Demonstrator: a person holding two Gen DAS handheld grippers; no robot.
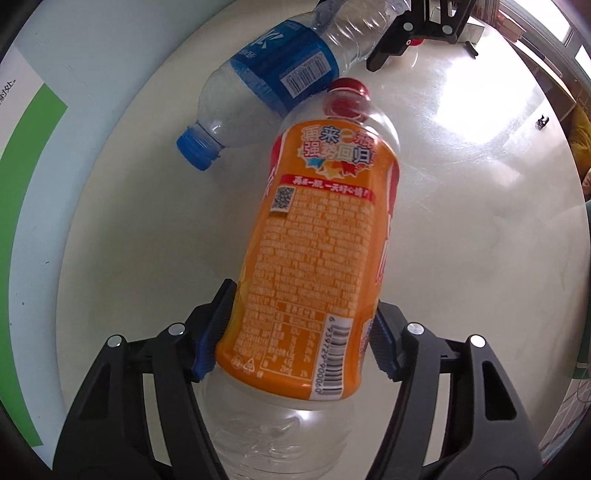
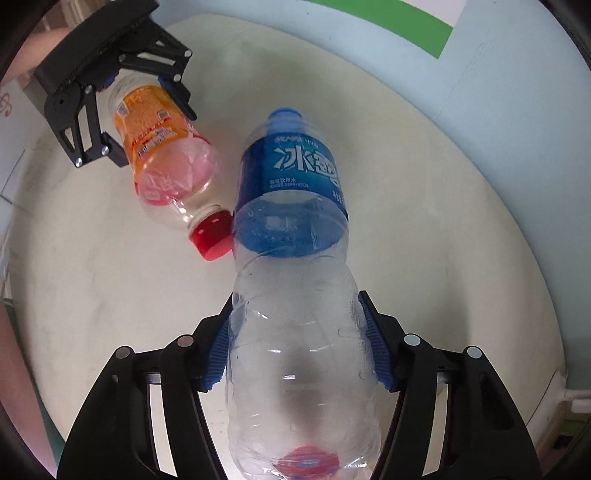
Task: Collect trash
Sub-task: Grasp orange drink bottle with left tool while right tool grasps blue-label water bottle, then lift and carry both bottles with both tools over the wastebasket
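Note:
My left gripper [image 1: 299, 328] is shut on an empty bottle with an orange label [image 1: 317, 240] and a red cap [image 1: 349, 86], gripping its lower body. My right gripper [image 2: 295, 339] is shut on an empty clear water bottle with a blue label [image 2: 291, 192] and a blue cap [image 2: 284, 114]. Both bottles are held above a round cream table [image 1: 461, 166]. The red cap [image 2: 212, 236] touches the side of the blue-label bottle. In the left wrist view the blue-label bottle [image 1: 284, 66] lies across the top, with the right gripper [image 1: 406, 33] behind it. The left gripper [image 2: 144, 110] shows at upper left in the right wrist view.
The round table [image 2: 443, 221] stands against a pale blue wall [image 2: 498, 92] with a green stripe [image 2: 424, 26]. The same wall and green stripe [image 1: 33, 140] run along the left of the left wrist view. Furniture and a window sit far behind at upper right [image 1: 517, 26].

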